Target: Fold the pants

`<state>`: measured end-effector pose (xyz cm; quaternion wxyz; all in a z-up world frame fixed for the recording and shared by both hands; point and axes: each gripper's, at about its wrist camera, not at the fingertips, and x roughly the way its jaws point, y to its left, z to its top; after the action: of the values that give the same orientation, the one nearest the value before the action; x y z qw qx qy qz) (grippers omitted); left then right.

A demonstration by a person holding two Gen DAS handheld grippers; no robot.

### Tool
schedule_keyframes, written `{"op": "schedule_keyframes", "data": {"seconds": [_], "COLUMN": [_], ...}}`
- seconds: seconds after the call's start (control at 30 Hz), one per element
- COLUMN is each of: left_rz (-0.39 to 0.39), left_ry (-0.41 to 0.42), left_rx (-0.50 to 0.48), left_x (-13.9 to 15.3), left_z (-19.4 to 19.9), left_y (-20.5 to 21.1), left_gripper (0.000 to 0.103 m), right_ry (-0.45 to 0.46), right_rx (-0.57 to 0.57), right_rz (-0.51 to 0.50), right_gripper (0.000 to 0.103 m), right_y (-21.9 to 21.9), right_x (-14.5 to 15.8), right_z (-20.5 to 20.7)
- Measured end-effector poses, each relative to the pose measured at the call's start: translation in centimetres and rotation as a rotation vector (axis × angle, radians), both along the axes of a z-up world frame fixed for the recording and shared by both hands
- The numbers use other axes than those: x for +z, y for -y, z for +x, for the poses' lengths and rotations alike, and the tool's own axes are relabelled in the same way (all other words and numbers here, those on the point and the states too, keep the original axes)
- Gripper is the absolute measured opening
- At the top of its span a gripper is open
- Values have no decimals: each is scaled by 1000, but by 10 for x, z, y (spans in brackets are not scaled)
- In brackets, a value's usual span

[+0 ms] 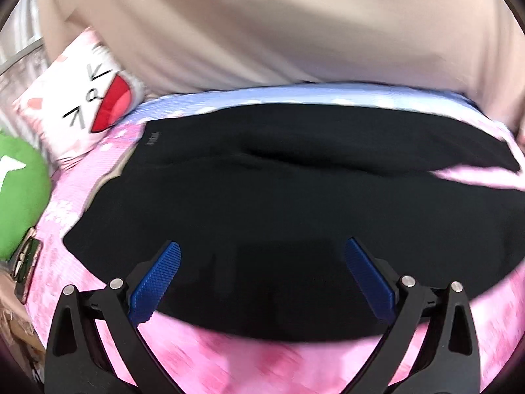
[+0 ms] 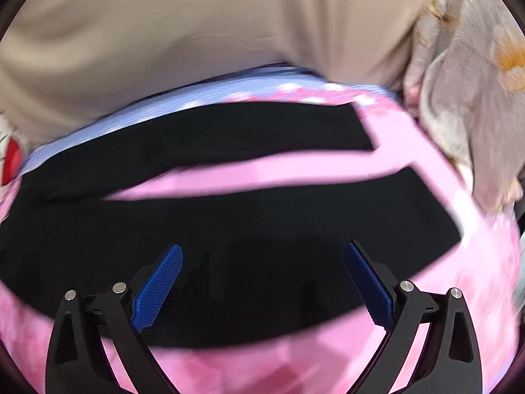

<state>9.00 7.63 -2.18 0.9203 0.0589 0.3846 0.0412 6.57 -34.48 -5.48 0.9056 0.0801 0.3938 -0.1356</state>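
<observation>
Item one, my left gripper [image 1: 262, 256], black frame with ribbed blue pads: jaws spread wide, holding nothing, poised over the near edge of the waist end of the garment. Item two, my right gripper [image 2: 263, 257], same make: jaws likewise apart and empty, poised over the nearer leg. Item three, the black soft-knit pants [image 1: 262, 197]: spread flat on the pink blossom-print bed cover [image 1: 229, 361], waist toward the cover's left side, two legs running toward its right side and lying apart with a wedge of pink showing between them; a shallow crease crosses the seat. Item four, a pale blue striped band [image 1: 295, 95] along the cover's far edge, just beyond the farther leg. Item five, a white cartoon-face cushion with a red mouth [image 1: 82, 98] and a green plush cushion [image 1: 19, 197] near the far-left corner; a wristwatch [image 1: 28, 262] lies at the left edge. Item six, a beige cloth surface [image 2: 197, 32] behind the bed and a floral grey quilt [image 2: 475, 98] at the right. Handling note, my judgement: the step is the lengthwise fold, leg onto leg. I should pinch the near edge at waist and leg together, lift both ends level, and carry evenly so the seams meet without dragging the cover.
</observation>
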Motion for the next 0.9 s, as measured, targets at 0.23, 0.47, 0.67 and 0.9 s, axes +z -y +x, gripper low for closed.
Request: {"op": "schedule_keyframes", "data": {"seconds": [0.23, 0.47, 0.67, 0.9], "left_rz": [-76, -87, -188, -328], "left_ry": [41, -7, -130, -232], "left_rx": [174, 297, 337, 333], "left_x": [18, 18, -9, -41], "left_z": [90, 198, 273, 316], "left_y": [-99, -198, -261, -277], "left_gripper": [98, 98, 98, 57], "right_ry": [-9, -98, -96, -60], "right_rx": [-44, -27, -14, 67], "right_rz": [69, 86, 40, 54], "right_gripper": [88, 84, 74, 17], "right_y": [124, 160, 150, 125], "right_x": [-1, -24, -30, -10], "right_z": [99, 190, 215, 212]}}
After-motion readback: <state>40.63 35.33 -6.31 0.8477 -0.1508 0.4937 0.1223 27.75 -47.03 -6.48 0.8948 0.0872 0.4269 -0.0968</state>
